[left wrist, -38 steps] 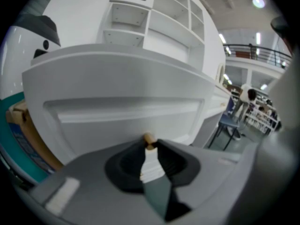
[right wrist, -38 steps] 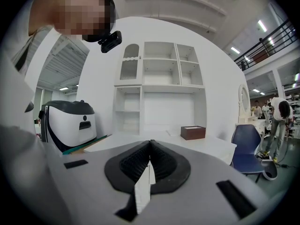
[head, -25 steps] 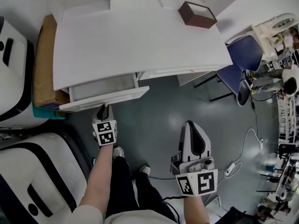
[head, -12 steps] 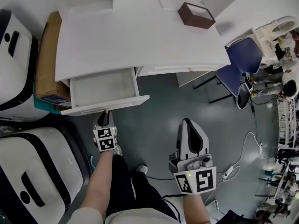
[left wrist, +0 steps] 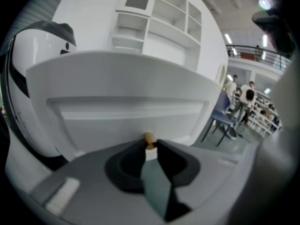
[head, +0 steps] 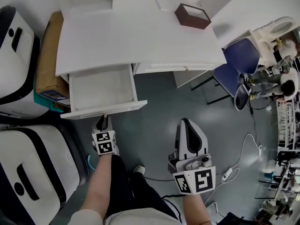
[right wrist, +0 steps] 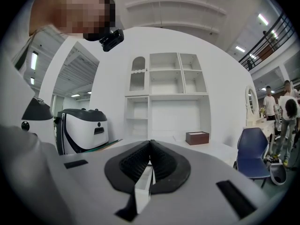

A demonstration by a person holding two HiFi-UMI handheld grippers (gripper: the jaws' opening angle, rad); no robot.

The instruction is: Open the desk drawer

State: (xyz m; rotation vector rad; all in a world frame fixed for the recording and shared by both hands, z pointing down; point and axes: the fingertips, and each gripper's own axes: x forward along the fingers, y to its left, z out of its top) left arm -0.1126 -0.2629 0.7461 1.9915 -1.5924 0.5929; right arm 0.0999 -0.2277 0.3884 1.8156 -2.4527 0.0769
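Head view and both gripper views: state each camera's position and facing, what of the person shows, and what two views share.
Head view: on the person's head, facing steeply down at the desk and open drawer; forearms, legs, left hand-held gripper and right hand-held gripper show.
Left gripper view: rides that hand-held gripper, facing the drawer front; its jaws grip the knob.
Right gripper view: rides that hand-held gripper, facing across the desk toward shelves; jaws together; the person shows upper left.
Shared: brown box, in head and right gripper views.
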